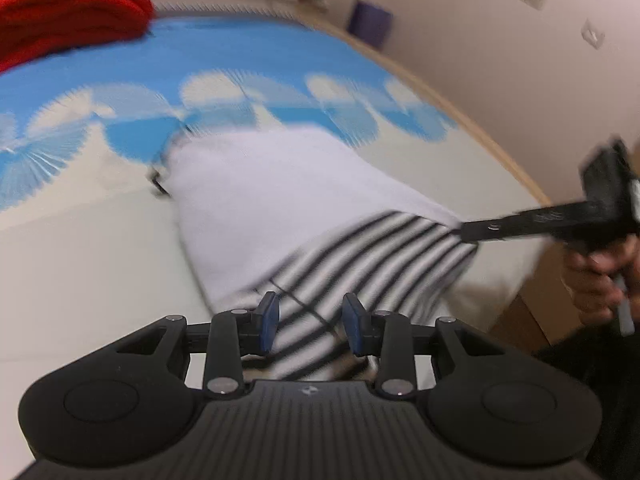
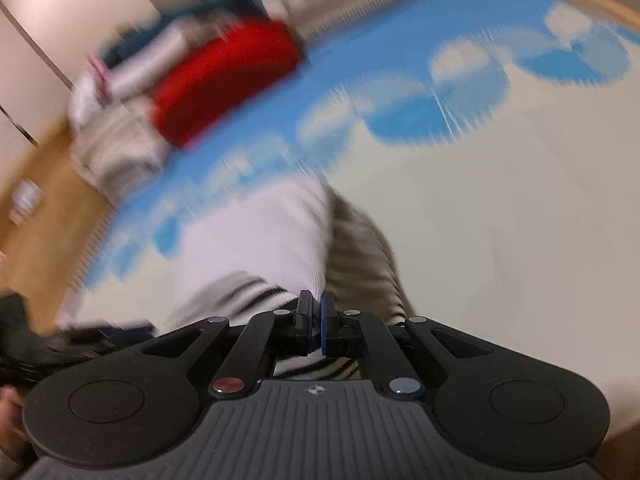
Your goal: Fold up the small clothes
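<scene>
A small white garment (image 1: 272, 196) with a black-and-white striped part (image 1: 372, 256) lies on the bed. My left gripper (image 1: 310, 320) is open, its blue pads (image 1: 269, 318) over the striped edge, not closed on it. My right gripper (image 1: 466, 234) reaches in from the right and pinches the striped edge. In the right wrist view the right gripper (image 2: 316, 320) is shut on the striped cloth (image 2: 248, 292), with the white part (image 2: 256, 240) ahead. Both views are motion-blurred.
The bed cover (image 1: 240, 60) is blue with white fan shapes and a cream area (image 2: 500, 220). A red folded cloth (image 1: 68, 16) lies at the far end, also in the right wrist view (image 2: 224, 80). A wooden bed edge (image 1: 500, 152) and wall run along the right.
</scene>
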The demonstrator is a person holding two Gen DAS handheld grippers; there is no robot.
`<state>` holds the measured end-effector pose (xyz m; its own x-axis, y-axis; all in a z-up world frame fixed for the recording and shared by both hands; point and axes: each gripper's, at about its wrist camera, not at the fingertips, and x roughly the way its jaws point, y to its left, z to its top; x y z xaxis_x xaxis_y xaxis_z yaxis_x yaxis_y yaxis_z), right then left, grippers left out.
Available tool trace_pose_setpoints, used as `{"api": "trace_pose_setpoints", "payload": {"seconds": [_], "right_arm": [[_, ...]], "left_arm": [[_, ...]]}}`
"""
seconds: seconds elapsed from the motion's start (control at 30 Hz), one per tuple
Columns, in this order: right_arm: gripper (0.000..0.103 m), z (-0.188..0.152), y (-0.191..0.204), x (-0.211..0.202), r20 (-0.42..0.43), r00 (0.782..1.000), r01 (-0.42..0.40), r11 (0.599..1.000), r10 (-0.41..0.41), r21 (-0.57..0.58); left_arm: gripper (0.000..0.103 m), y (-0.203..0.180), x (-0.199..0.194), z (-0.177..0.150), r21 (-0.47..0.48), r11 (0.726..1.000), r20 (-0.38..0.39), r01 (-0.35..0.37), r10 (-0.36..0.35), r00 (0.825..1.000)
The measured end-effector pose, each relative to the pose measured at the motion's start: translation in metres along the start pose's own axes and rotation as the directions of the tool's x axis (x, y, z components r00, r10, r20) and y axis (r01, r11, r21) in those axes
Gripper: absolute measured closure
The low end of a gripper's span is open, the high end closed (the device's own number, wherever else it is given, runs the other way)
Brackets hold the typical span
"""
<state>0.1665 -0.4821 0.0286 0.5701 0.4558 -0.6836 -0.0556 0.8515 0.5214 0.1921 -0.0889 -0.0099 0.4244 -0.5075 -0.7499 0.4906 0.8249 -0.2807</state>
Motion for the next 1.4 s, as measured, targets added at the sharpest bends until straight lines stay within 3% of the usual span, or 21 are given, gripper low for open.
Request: {"api": "trace_pose_setpoints", "payload": {"seconds": [0.07,0.13,0.23,0.33,0.37,0.43,0.47,0.67,0.73,0.83,0.93,1.03,1.13,1.2,1.27,1.33,1.4], "right_arm": [[0.100,-0.002,0.001,0.024,-0.081,0.993,0.081,0.996,-0.082,-0.023],[0.100,-0.003,0.003,0.043,-0.140,0.982,0.126,0.991,-0.130,-0.037],[0.100,-0.004,0.014,0.069,-0.202,0.961,0.175,0.980,-0.191,-0.094],[0.100,-0.007,0.026,0.082,-0.224,0.937,0.233,0.957,-0.268,-0.174],[0.100,-0.007,0.027,0.085,-0.226,0.931,0.247,0.950,-0.288,-0.193],[0.100,-0.003,0.025,0.091,-0.235,0.926,0.252,0.948,-0.295,-0.196],[0.100,-0.003,0.023,0.094,-0.242,0.923,0.255,0.947,-0.298,-0.193],[0.100,-0.011,0.024,0.093,-0.246,0.918,0.264,0.942,-0.312,-0.209],[0.100,-0.013,0.024,0.093,-0.247,0.916,0.264,0.940,-0.314,-0.217],[0.100,-0.014,0.023,0.090,-0.246,0.918,0.263,0.941,-0.312,-0.212],[0.100,-0.014,0.022,0.087,-0.241,0.921,0.262,0.943,-0.307,-0.204],[0.100,-0.015,0.025,0.085,-0.245,0.924,0.241,0.946,-0.292,-0.215],[0.095,-0.008,0.029,0.075,-0.206,0.945,0.208,0.953,-0.255,-0.221],[0.073,0.005,0.027,0.060,-0.133,0.972,0.170,0.973,-0.191,-0.155],[0.058,0.021,0.023,0.047,-0.031,0.995,0.097,0.993,-0.100,-0.073],[0.057,0.038,0.021,0.047,0.058,0.997,0.048,0.999,-0.048,0.004],[0.052,0.054,0.019,0.063,0.082,0.996,0.014,0.997,-0.021,0.081]], "left_arm": [[0.049,-0.003,0.019,-0.008,0.056,0.996,-0.048,-0.062,0.065,0.997],[0.047,0.003,0.033,-0.013,0.066,0.993,-0.085,-0.099,0.104,0.991],[0.050,0.009,0.027,-0.009,0.026,0.996,-0.091,-0.082,0.084,0.992],[0.052,0.004,0.006,-0.009,0.051,0.998,-0.031,-0.022,0.024,0.999],[0.052,0.002,0.010,-0.011,0.069,0.997,-0.051,-0.019,0.023,0.998],[0.046,-0.001,0.031,-0.019,0.123,0.989,-0.133,-0.083,0.099,0.986],[0.046,-0.002,0.036,-0.020,0.136,0.987,-0.144,-0.086,0.105,0.984],[0.046,0.017,0.007,0.014,0.047,0.998,-0.141,-0.043,0.050,0.989],[0.029,0.029,-0.002,0.039,0.036,0.994,-0.097,-0.102,0.105,0.990],[0.020,0.057,0.002,0.075,-0.038,0.985,-0.054,-0.170,0.168,0.984],[0.018,0.087,0.028,0.090,-0.160,0.981,-0.084,-0.107,0.094,0.992],[0.019,0.114,0.054,0.079,-0.302,0.952,-0.105,-0.049,0.018,0.994],[0.030,0.136,0.066,0.080,-0.392,0.918,-0.128,-0.057,0.007,0.992],[0.030,0.145,0.070,0.082,-0.405,0.913,-0.135,-0.056,0.002,0.991],[0.030,0.154,0.070,0.082,-0.449,0.893,-0.124,-0.022,-0.038,0.992],[0.030,0.155,0.067,0.082,-0.483,0.876,-0.115,-0.002,-0.061,0.992],[0.030,0.154,0.065,0.084,-0.480,0.877,-0.104,0.003,-0.060,0.993]]}}
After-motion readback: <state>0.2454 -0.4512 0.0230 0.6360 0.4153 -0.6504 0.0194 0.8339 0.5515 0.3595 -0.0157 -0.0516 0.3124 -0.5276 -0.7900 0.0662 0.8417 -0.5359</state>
